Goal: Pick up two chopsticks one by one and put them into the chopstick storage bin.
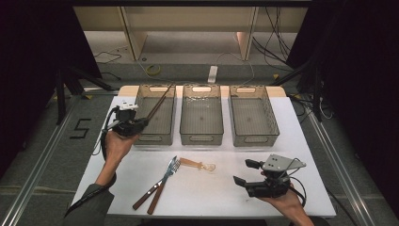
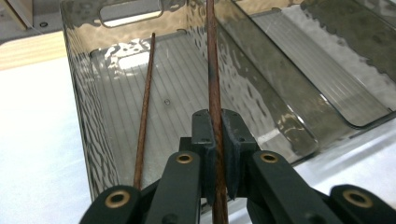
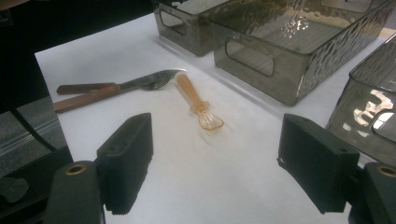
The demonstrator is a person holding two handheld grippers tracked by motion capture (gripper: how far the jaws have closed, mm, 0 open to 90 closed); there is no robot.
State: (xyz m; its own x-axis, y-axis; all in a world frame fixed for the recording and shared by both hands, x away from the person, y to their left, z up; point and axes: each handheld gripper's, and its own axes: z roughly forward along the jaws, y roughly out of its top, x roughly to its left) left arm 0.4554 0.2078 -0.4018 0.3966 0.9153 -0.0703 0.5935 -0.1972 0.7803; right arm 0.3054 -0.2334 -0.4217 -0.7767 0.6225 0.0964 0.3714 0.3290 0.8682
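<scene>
Left gripper view: chopstick [image 2: 214,93] between closed left tongs [image 2: 218,140], seemingly above bin [image 2: 84,107].

Your black tongs [image 2: 217,140] gripped a reddish-brown chopstick [image 2: 213,70]. Smoky grey, ripple-textured bins [image 1: 202,117] sat on the white surface [image 1: 207,188], near an amber translucent spoon [image 3: 198,102] and brown-handled silver cutlery [image 3: 112,87].

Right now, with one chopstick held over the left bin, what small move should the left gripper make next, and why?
Probably open the jaws and let the chopstick drop. The left gripper is shut on it, and the stick already points into the left bin, where the other chopstick leans. The right gripper waits open near the spoon, so that looks like the piece to take after.
</scene>
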